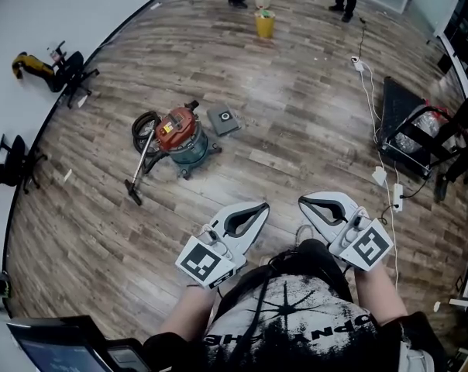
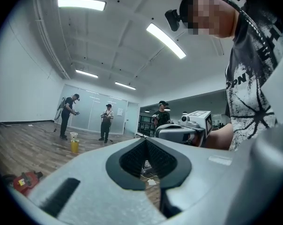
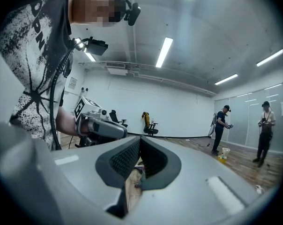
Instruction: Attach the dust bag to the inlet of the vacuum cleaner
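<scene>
Jaws on both grippers are pressed together with nothing between them. The left gripper (image 1: 259,208) and the right gripper (image 1: 305,201) are held level just in front of the person's black printed T-shirt (image 1: 296,324), side by side with their tips angled slightly toward each other and a small gap between. Each gripper's own view shows its two pads meeting at the tip, with only floor visible through the opening behind them.

At the lower left corner of the head view sits the edge of a dark monitor (image 1: 60,351). Farther out on the wooden floor (image 1: 296,115), well apart from both grippers, stands the vacuum cleaner (image 1: 180,134), with a red top, a teal drum and a black hose (image 1: 145,126) coiled at its left. The dust bag (image 1: 223,120), a flat grey square with a round opening, lies on the floor just beside the vacuum cleaner's right side, not on the inlet.

To the right, white cables and a power strip (image 1: 397,196) trail beside a black rack (image 1: 416,134). Along the left wall are office chairs (image 1: 71,72). Farthest away, a yellow bucket (image 1: 264,24) stands between two people, of whom the head view shows only the legs.
</scene>
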The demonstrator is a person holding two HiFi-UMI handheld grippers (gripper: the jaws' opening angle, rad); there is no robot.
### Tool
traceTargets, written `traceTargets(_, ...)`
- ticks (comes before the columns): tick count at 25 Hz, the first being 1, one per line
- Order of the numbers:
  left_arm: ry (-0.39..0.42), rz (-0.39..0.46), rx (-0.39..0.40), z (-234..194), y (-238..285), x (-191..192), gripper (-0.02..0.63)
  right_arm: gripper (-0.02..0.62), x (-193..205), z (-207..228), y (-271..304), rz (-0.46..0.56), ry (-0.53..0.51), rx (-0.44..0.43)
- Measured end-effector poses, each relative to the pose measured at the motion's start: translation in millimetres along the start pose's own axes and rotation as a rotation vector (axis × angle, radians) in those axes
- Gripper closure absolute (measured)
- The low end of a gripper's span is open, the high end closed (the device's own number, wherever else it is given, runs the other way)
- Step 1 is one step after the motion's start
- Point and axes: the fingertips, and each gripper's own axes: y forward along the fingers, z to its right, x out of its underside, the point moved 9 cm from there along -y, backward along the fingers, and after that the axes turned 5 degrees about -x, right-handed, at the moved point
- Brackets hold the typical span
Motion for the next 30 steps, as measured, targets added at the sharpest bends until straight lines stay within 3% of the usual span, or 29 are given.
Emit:
traceTargets(11, 0.005, -0.034, -0.03, -29.0, 62.4, -1.8, 0.604, 0.588, 17.6, 75.9, 0.8, 0.027, 0.026, -0.022)
traceTargets(19, 0.024, -0.054, -0.038, -47.1, 160.7, -17.6, 0.604, 0.588, 13.1, 169.4, -8.8, 0.11, 0.022, -0.057)
traceTargets(24, 0.038, -0.03, -0.05, -55.4, 226.0, -27.1, 0.603, 0.588, 26.2, 225.7, -40.2, 0.085, 0.019, -0.062)
traceTargets(30, 0.047, -0.06, -0.075, -61.0, 286.9, -30.9, 0.603, 0.588, 42.6, 283.6, -69.8, 0.087, 0.03, -0.07)
